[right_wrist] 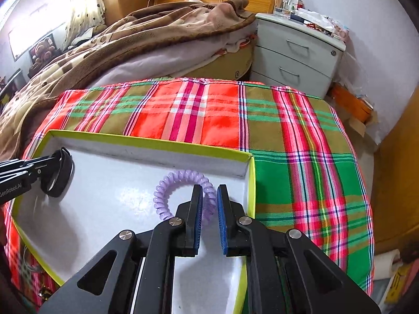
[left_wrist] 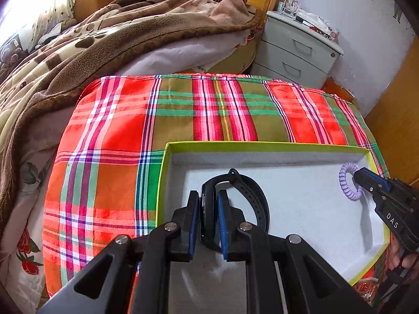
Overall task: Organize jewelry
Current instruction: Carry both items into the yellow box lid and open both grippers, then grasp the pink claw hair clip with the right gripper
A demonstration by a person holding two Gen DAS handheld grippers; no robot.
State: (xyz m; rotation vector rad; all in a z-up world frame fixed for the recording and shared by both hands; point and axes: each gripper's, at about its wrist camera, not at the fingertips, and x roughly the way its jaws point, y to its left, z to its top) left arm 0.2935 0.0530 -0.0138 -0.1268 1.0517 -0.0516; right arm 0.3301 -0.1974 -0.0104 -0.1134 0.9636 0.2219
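Observation:
A shallow white box with a lime-green rim lies on a plaid cloth. A black wristwatch stands on edge on the box floor, its case between the blue pads of my left gripper. A thin gap shows beside the left pad, so the jaws are slightly open around it. A purple spiral hair tie lies near the box's right wall. My right gripper straddles one side of its loop, with its pads standing slightly off the coil.
The plaid cloth covers a raised surface beside a bed with a brown blanket. A pale two-drawer nightstand with clutter on top stands behind. A hand holds the right gripper's handle.

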